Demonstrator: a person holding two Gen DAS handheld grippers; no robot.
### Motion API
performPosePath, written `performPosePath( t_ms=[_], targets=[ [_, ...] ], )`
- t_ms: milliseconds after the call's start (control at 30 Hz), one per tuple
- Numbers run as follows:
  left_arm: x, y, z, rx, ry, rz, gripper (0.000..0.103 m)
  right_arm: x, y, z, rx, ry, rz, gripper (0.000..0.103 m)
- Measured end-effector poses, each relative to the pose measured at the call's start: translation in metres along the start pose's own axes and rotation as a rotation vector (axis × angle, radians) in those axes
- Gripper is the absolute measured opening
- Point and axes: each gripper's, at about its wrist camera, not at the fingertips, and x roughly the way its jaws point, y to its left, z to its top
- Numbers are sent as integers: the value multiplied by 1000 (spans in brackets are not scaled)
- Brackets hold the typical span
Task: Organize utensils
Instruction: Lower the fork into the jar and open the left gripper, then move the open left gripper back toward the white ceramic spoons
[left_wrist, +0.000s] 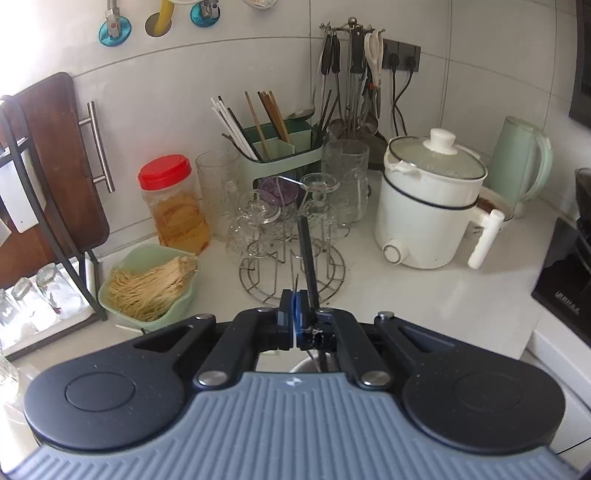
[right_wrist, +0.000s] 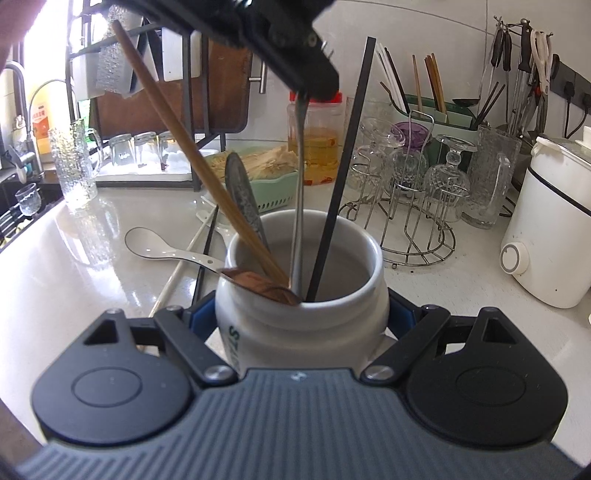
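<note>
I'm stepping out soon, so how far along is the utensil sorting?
Done: wooden spoon and black chopstick stand in the white jar, held by the right gripper. In hand: left gripper lowering a metal utensil in. Left: white spoon and chopsticks on the counter.

A white ceramic mug (right_wrist: 301, 325) with dark green lettering on its side stands upright on the pale counter, with a long wooden spoon (right_wrist: 192, 158) leaning left in it, a grey metal spoon (right_wrist: 243, 199), a slim silver metal utensil handle (right_wrist: 299, 192) standing nearly upright, and a black square chopstick (right_wrist: 347, 158) tilted right. Just left of the mug, on the counter, lie a white ceramic soup spoon (right_wrist: 147, 242), a pale chopstick (right_wrist: 184, 258) and a dark chopstick (right_wrist: 207, 247), crossing each other.
</note>
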Motion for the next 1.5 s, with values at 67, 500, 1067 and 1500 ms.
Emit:
performPosePath(
  t_ms=[67, 500, 1067, 1500],
  targets=[
    [2, 0, 0, -1, 3, -1, 1, 0, 0, 0, -2, -2, 2, 91],
    [8, -5, -12, -21, 107, -54, 2, 1, -3, 0, 1, 1, 18, 91],
    [-10, 29, 0, -266, 133, -68, 8, 4, -6, 14, -41, 58, 63, 96],
    [-80, 69, 10, -400, 17, 63, 39, -15, -13, 40, -19, 40, 142, 103]
  ],
)
